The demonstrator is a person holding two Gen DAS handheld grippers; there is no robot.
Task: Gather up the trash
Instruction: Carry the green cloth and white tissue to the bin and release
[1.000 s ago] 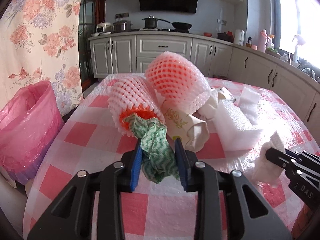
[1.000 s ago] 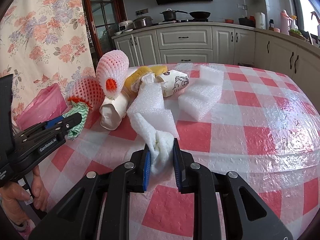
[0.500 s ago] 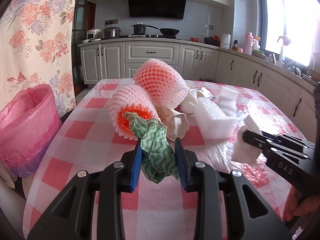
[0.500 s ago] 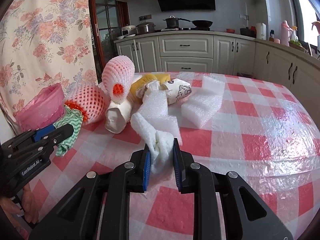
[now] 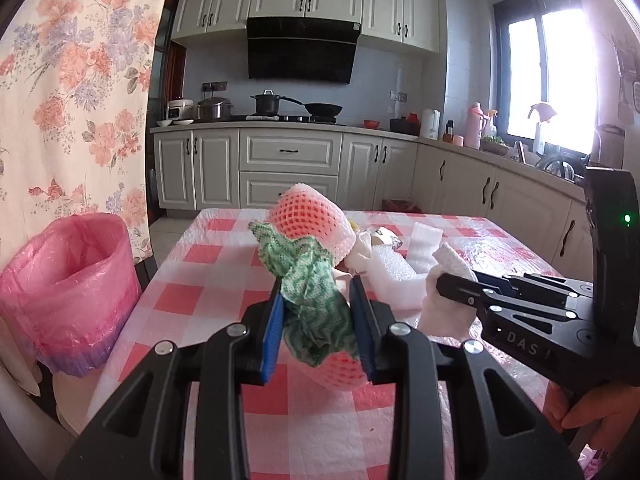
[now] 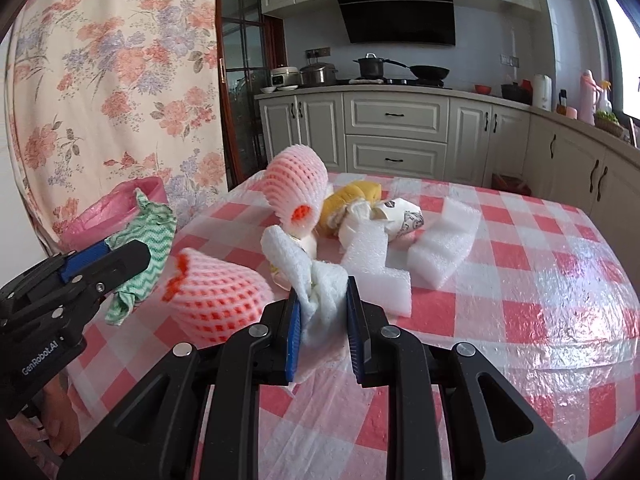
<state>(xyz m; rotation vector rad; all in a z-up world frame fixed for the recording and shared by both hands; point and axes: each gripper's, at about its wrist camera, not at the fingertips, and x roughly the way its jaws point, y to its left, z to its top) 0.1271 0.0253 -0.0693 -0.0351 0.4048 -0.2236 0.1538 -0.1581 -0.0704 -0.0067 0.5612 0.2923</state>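
Note:
My left gripper [image 5: 318,320] is shut on a green zigzag cloth [image 5: 312,292] and holds it above the table; it also shows in the right wrist view [image 6: 148,248]. My right gripper [image 6: 323,316] is shut on a crumpled white tissue [image 6: 316,292], seen from the left wrist too [image 5: 448,292]. A pink foam fruit net [image 6: 220,300] lies on the table under the left gripper. Another net [image 6: 296,192] stands further back. A bin lined with a pink bag [image 5: 68,288] stands left of the table.
On the red-checked table [image 6: 520,312] lie white foam blocks [image 6: 444,240], a crumpled paper cup [image 6: 400,216] and a yellow piece [image 6: 352,200]. A floral curtain [image 5: 72,100] hangs at the left. Kitchen cabinets [image 5: 292,168] stand behind.
Both grippers have risen with their loads. The green cloth came free of the pink net, which now lies below the left gripper. The right gripper moved closer to the left one.

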